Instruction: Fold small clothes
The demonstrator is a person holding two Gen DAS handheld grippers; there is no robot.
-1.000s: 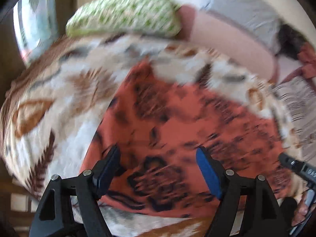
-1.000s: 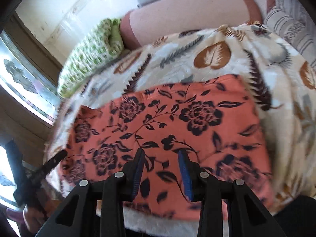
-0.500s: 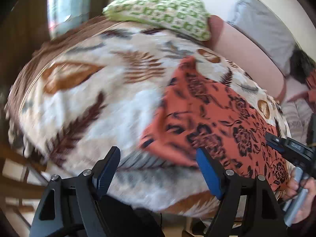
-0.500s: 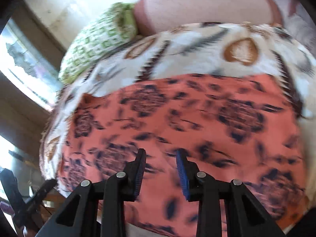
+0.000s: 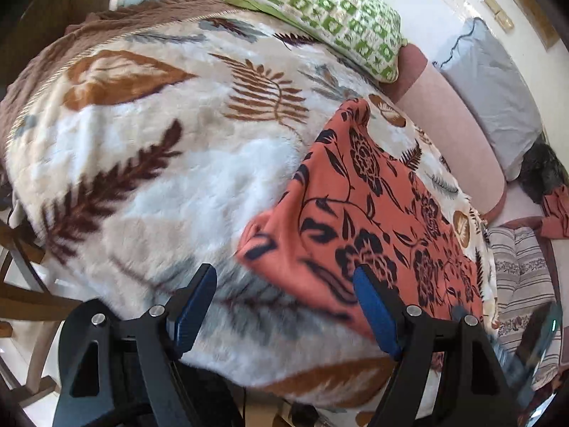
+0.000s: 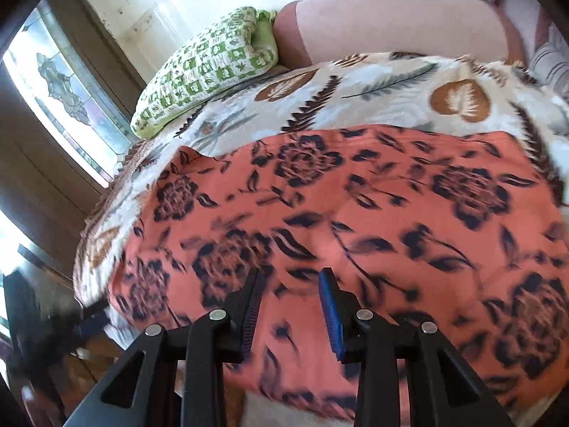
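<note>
An orange cloth with black flowers (image 5: 373, 213) lies flat on a leaf-patterned blanket (image 5: 170, 149). In the left wrist view my left gripper (image 5: 284, 306) is open and empty, above the blanket at the cloth's near left corner. In the right wrist view the cloth (image 6: 355, 213) fills the middle. My right gripper (image 6: 290, 306) hovers over its near edge with the jaws partly open and nothing between them.
A green and white pillow (image 5: 320, 17) and a pink bolster (image 5: 455, 135) lie at the far side of the bed. A grey pillow (image 5: 494, 89) and a striped cushion (image 5: 522, 277) lie to the right. A window (image 6: 53, 82) is at the left.
My left gripper has swung left, from over the middle of the cloth to its left corner. My right gripper has drifted slightly closer over the cloth's near edge and stays partly open.
</note>
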